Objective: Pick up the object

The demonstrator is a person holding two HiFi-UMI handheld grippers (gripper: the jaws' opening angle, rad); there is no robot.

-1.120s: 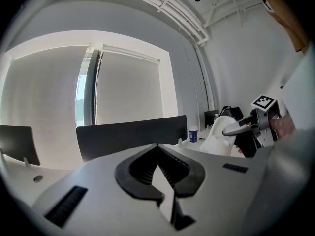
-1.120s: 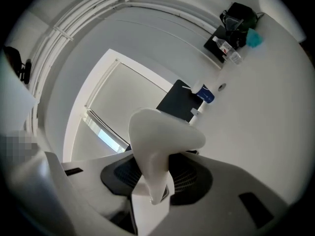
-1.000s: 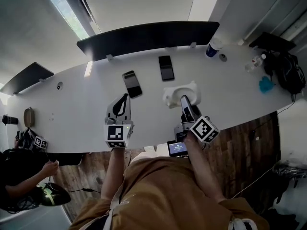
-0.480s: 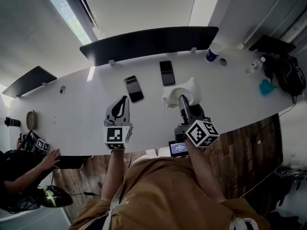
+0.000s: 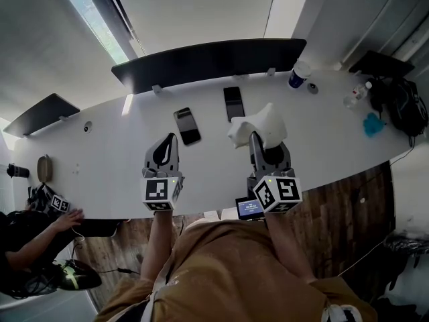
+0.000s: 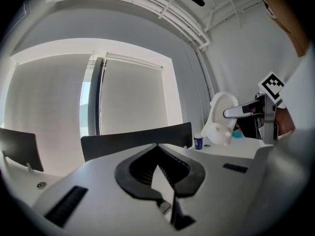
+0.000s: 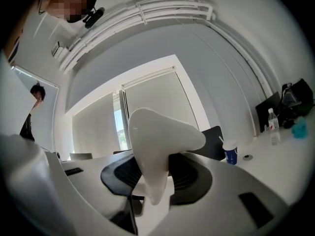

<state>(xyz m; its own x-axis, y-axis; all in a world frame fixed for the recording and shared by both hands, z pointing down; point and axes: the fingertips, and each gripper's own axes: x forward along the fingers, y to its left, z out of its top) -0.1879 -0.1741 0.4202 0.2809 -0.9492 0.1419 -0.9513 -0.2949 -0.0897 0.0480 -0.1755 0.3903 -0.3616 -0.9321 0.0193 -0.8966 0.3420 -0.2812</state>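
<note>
Right gripper: jaws clamped on the white object, which is held clear of the white table, above its near half and close to a dark phone. Left gripper: jaw tips closed together with nothing between them, level beside the right gripper over the table.

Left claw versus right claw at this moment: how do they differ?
The right claw is clamped on the white object, holding it clear of the table; the left claw has its tips together with nothing between. In the head view the right claw's marker cube shows two faces, the left claw's mainly one. Both claws point away from the person, across the table.
</note>
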